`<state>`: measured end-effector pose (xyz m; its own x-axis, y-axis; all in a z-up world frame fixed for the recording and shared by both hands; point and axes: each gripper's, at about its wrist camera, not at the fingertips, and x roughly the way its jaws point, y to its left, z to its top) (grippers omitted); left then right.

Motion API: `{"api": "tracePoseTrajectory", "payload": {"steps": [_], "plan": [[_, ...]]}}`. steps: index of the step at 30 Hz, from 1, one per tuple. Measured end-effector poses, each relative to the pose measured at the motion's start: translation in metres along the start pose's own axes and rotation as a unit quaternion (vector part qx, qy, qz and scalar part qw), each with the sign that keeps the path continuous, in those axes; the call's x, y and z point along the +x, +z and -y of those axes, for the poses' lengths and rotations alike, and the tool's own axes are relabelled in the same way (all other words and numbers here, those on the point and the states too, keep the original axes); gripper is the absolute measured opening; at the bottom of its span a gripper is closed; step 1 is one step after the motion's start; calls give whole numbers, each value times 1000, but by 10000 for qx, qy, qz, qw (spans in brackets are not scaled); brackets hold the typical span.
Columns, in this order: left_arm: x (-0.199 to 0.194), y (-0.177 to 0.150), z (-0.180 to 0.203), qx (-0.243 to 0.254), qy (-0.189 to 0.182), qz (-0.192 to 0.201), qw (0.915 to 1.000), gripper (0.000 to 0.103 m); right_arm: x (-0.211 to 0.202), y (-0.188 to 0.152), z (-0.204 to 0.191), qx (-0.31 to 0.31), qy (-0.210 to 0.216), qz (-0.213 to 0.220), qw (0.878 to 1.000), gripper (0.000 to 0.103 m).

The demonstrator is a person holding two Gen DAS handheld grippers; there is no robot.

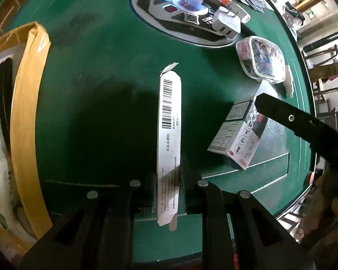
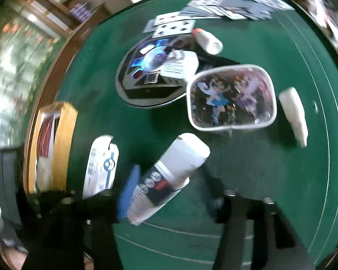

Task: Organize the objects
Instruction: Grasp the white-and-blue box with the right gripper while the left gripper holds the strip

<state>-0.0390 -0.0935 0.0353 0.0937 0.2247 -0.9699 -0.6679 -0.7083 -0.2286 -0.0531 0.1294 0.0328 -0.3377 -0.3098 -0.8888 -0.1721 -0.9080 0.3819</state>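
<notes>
Green felt covers the round counter [image 1: 97,72], with a dark oval emblem [image 1: 173,15] printed near its far middle and playing cards [image 2: 175,25] fanned along the far edge. At the left edge sits an open cardboard box [image 1: 24,121] sealed with yellow tape, with packages already inside it. Just right of the box, the left gripper [image 1: 169,171] has its jaws clenched on the near end of a long, flat white carton [image 1: 169,121] with a barcode, which points away toward the emblem above the felt. Further right, a small white medicine box [image 1: 234,141] with red and black print lies between the jaws of the right gripper [image 2: 169,186]; these stand apart, the blue pad on the left close against the box, but motion blur hides whether it presses. One black finger [image 1: 304,121] of that gripper crosses over the box in the left wrist view. Beyond it lies a clear pouch [image 2: 232,96] with cartoon figures, white-rimmed. A white charger plug [image 1: 227,22] rests on the emblem's right side, and an orange-capped white tube [image 1: 236,9] is touching it on the far side. Near the right edge lies a white oblong piece [image 2: 293,114].
</notes>
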Motion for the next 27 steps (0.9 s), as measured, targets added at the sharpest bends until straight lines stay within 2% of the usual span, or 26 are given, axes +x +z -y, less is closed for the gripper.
{"api": "tracePoseTrajectory", "payload": {"steps": [5, 8, 11, 12, 16, 22, 27], "plan": [[-3, -3, -5, -38, -55, 21, 10000, 16, 4, -14, -4, 850, -164, -107, 9962, 57], [-5, -9, -12, -20, -93, 47, 9999, 16, 14, -15, -13, 980, -295, -277, 9944, 57], [-5, -12, -12, 50, -77, 87, 9999, 16, 24, -14, -26, 714, -545, -359, 9953, 55], [-3, -7, -13, 59, -75, 84, 9999, 16, 27, -15, -30, 598, -583, -404, 9957, 44], [-7, -13, -29, -16, -85, 74, 9999, 16, 23, -15, -40, 136, -711, -296, 9969, 33], [-20, -22, -61, -322, -317, 147, 9989, 16, 3, -18, -47, -219, -434, 166, 9987, 33], [-32, -30, -73, -492, -402, 220, 9977, 16, 2, -19, -59, -416, -289, 244, 9984, 33]]}}
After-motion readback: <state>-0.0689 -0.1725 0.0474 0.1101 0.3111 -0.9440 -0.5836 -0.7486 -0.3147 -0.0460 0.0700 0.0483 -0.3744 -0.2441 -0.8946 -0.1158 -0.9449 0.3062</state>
